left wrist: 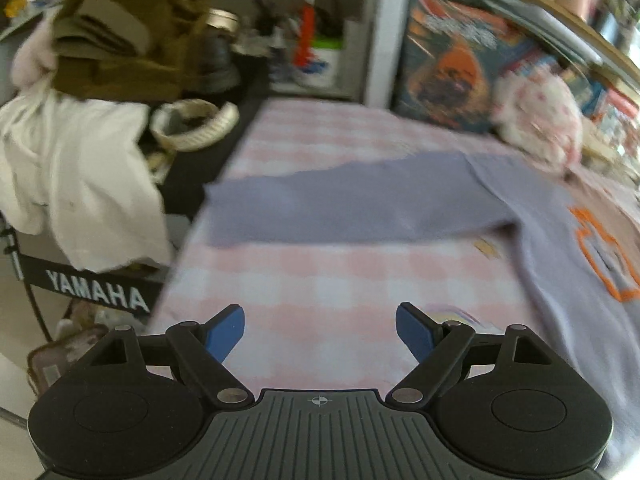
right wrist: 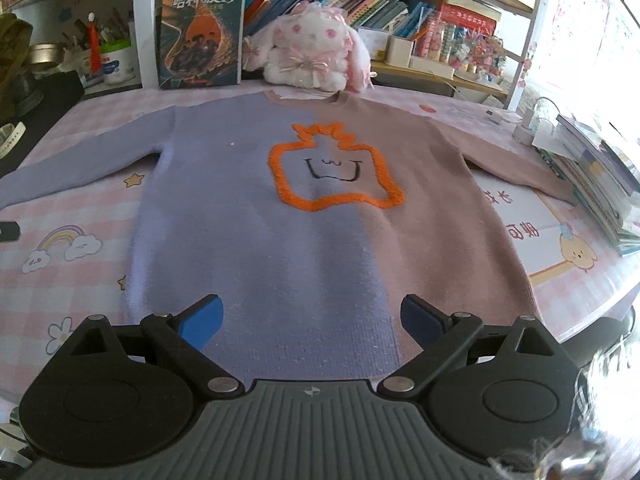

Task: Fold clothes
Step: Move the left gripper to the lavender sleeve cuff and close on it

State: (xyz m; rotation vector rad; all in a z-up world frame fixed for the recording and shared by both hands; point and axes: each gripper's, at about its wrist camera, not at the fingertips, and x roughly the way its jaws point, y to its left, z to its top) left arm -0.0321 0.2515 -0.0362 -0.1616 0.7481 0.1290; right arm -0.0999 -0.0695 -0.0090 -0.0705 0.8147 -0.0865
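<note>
A sweater [right wrist: 280, 216], lilac on its left half and dusty pink on its right, lies flat and face up on the pink checked tablecloth [right wrist: 72, 200], sleeves spread out to both sides. An orange outlined figure [right wrist: 332, 168] marks its chest. My right gripper [right wrist: 311, 322] hangs open over the hem with nothing between its blue pads. In the left wrist view the lilac sleeve [left wrist: 340, 208] stretches across the cloth ahead of my left gripper [left wrist: 320, 334], which is open and empty above bare tablecloth [left wrist: 320, 280].
A plush rabbit [right wrist: 308, 52] and an upright book [right wrist: 200, 32] stand behind the collar before bookshelves. Stacked books [right wrist: 600, 176] line the right edge. Left of the table a keyboard [left wrist: 92, 292] carries white cloth [left wrist: 80, 184], olive clothes [left wrist: 128, 28] and a woven basket [left wrist: 196, 124].
</note>
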